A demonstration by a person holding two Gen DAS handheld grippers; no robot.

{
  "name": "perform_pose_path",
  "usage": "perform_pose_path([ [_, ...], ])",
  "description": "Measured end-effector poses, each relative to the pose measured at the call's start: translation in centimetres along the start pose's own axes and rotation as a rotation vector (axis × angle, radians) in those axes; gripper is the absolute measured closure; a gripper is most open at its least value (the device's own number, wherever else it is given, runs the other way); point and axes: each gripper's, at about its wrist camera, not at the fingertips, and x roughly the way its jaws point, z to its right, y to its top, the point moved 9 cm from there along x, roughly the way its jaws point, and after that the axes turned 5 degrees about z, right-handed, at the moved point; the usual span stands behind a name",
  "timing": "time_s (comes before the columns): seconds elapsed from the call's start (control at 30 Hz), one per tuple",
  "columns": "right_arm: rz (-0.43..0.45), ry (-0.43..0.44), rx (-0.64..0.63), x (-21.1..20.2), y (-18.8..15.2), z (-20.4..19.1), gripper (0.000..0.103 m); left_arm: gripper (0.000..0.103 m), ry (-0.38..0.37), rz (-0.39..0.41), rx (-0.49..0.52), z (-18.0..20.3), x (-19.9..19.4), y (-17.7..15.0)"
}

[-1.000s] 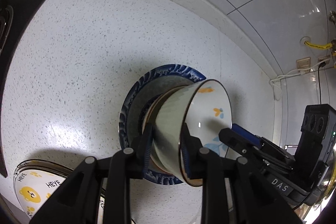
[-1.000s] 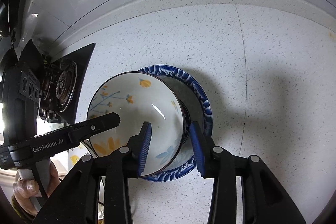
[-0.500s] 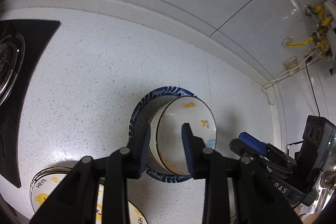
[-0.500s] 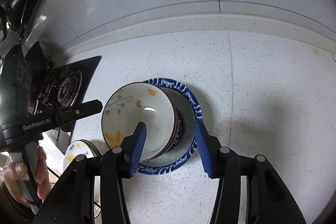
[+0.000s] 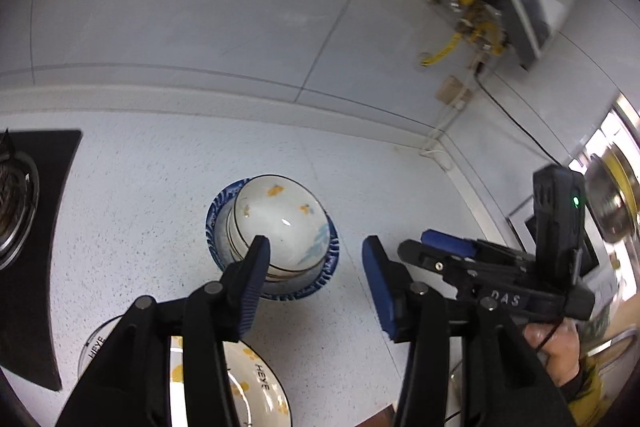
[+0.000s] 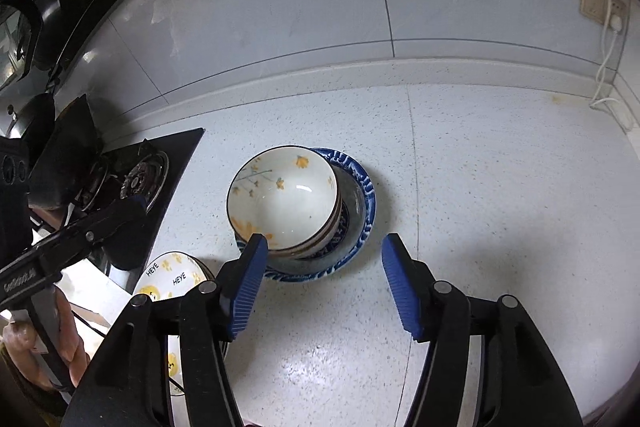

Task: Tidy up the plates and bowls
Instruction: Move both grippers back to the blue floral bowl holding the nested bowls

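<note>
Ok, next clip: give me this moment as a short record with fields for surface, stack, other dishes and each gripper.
surface: speckled white countertop, stove at its left
stack: flowered bowl nested on other bowls, inside the blue-rimmed plate
other dishes: yellow-print HEYE plates near the stove
left gripper: open, empty, above the counter
right gripper: open, empty, fingers clear of the stack
</note>
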Motion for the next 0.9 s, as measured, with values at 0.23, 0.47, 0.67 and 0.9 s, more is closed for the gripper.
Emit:
perform_pose_path([
  [0.23, 0.065, -0.056, 0.003, -2.1, -1.6, -2.8, 0.041, 0.056, 0.009, -0.010, 0.166, 0.4, -5.0, -2.0],
  [0.47, 0.102, -0.111, 0.002, -3.2, -3.0, -5.4, 0.037, 0.056, 0.122, -0.026, 0.242, -2.7, -9.0, -3.6],
  [0.67, 0.137, -0.147, 0.003, -4.0, -4.2, -6.8, 0.030, 0.044, 0.142, -0.017, 0.219, -6.6, -12.2, -3.6],
  [0.9, 0.137, -0.176, -0.010, -5.2, -5.1, -6.4, 0.024, 0.016, 0.159, -0.026, 0.225, -10.0, -13.7, -3.2],
])
